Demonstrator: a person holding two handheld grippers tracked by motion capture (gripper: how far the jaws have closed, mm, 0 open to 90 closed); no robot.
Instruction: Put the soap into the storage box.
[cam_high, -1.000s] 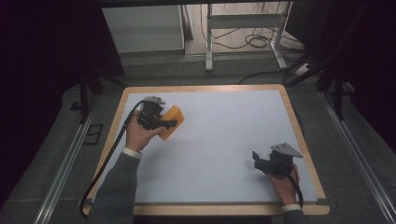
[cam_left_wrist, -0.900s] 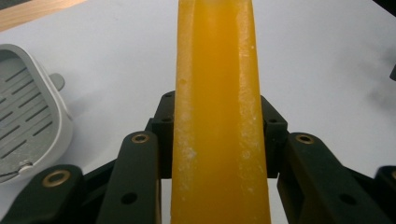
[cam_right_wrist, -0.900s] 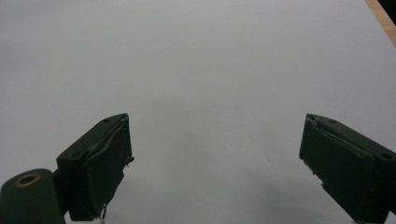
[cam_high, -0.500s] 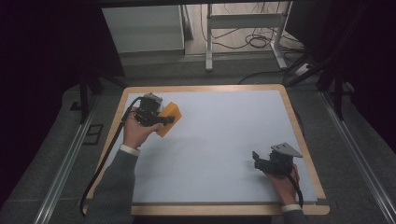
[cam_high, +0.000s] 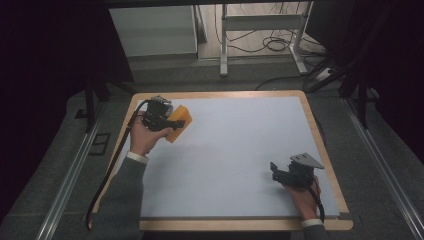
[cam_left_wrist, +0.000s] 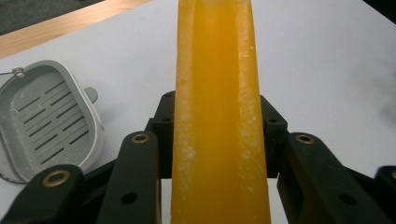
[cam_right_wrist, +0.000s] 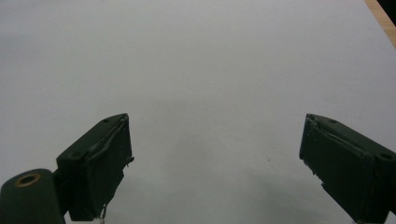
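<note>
I read no brand or writing anywhere. My left gripper (cam_high: 172, 122), upper left of the high view, is clamped on an orange soap bar (cam_left_wrist: 217, 121). A grey slotted soap dish (cam_left_wrist: 44, 123) lies beside it. My right gripper (cam_right_wrist: 215, 163), lower right on the white table (cam_high: 240, 150), gapes wide, empty.

Bare white mat (cam_high: 235, 150) mid-table — grey slotted tray (cam_left_wrist: 44, 119) far-left.

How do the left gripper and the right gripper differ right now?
The left gripper is shut on the orange block; the right gripper is open with nothing between its fingers. The left is at the far left of the table, the right at the near right. Both are hand-held, with black fingers.
</note>
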